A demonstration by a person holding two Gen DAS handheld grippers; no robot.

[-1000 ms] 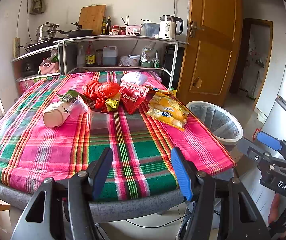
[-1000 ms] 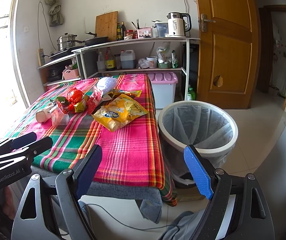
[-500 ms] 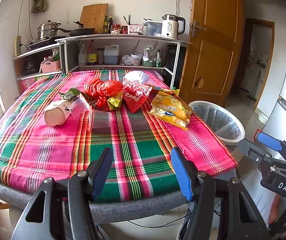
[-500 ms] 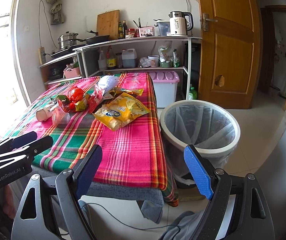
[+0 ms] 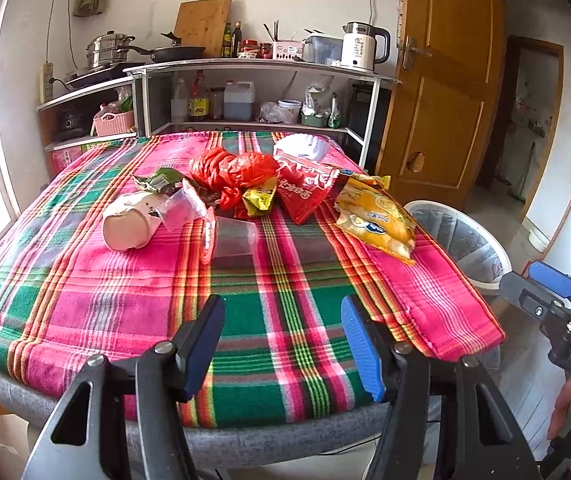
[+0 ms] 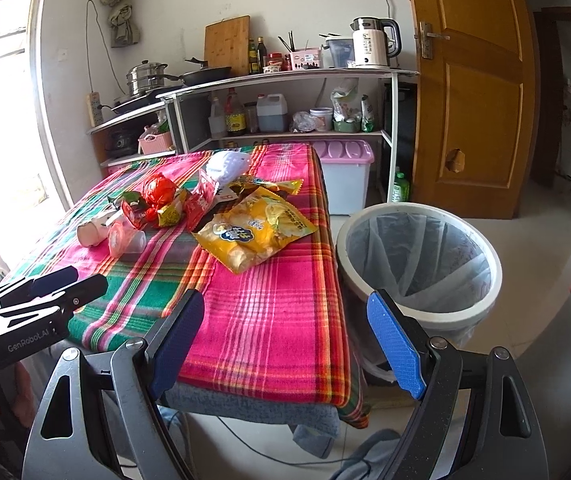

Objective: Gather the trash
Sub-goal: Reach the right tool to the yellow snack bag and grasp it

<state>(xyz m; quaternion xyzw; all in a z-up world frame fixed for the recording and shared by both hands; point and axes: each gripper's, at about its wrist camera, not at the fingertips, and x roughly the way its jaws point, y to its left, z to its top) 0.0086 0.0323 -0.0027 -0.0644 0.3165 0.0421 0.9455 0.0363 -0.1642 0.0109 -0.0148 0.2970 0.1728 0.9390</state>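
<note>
Two grippers, left gripper and right gripper, hover at the counter's near edge, jaws wide and empty. Nearest piece: yellow chip bag, ahead and slightly left of the right jaws, long axis slanting toward the lined trash bin standing right. Likely the right gripper's pick.

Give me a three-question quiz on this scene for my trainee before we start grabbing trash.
1. True or false: the left gripper is holding a wrapper.
2. Which item lies nearest the trash bin? A) yellow snack bag B) red plastic bag C) paper cup
3. Fill in: the bin stands on the ____, beside the table.

Key: 1 false, both grippers are open and empty (right gripper). 2 A. 3 floor.
</note>
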